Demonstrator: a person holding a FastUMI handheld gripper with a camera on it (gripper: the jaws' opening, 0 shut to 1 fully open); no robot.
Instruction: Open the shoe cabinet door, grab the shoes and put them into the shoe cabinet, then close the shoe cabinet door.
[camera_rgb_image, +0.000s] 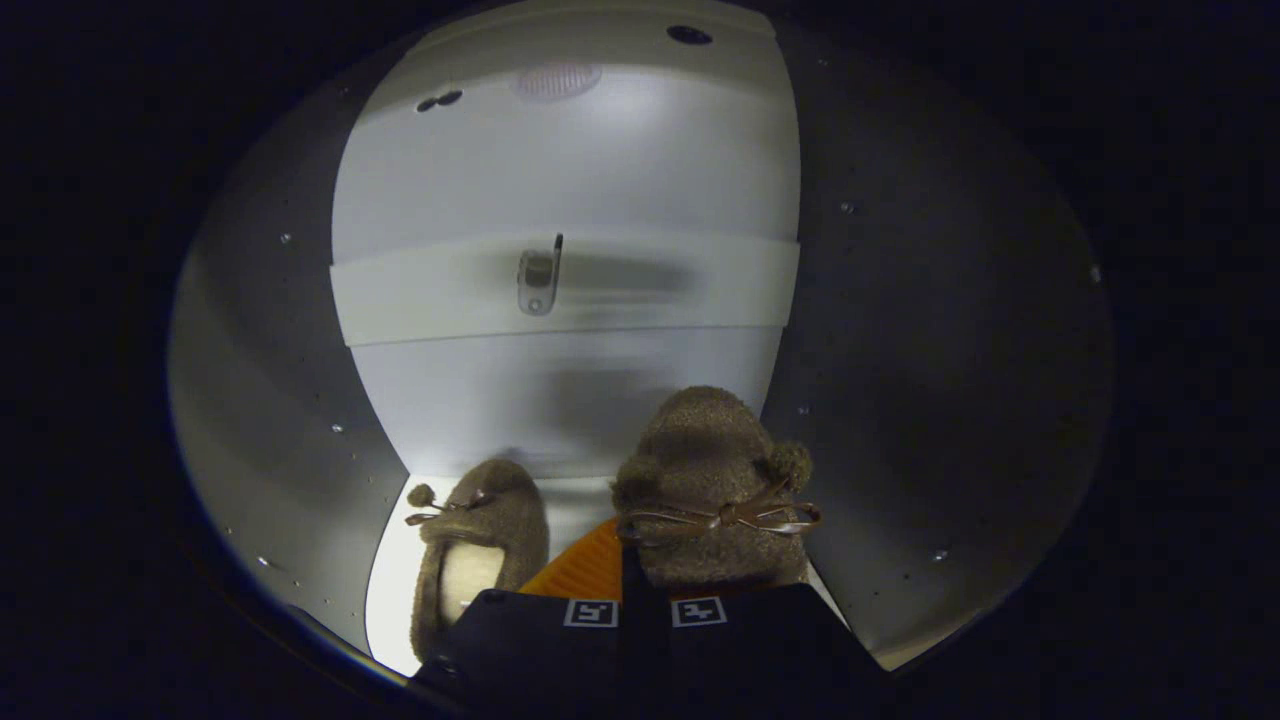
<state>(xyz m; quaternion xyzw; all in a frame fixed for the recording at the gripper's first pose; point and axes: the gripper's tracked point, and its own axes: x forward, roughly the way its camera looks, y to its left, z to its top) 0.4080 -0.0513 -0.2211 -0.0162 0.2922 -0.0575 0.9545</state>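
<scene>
Gripper (632, 570) jaws clamped on right slipper (710, 480), toe pointing inward toward cabinet back wall (560, 400).

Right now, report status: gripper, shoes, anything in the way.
Gripper inside the shoe cabinet, fingers closed on the brown slipper. Second slipper on the cabinet floor, left of the fingers. Nothing ahead but the back wall.

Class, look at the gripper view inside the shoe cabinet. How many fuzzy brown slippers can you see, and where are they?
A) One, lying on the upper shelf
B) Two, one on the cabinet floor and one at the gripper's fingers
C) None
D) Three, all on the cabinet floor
B: one slipper rests on the cabinet floor, while the second slipper sits just ahead of the gripper, whose fingers appear closed on its heel.
</scene>
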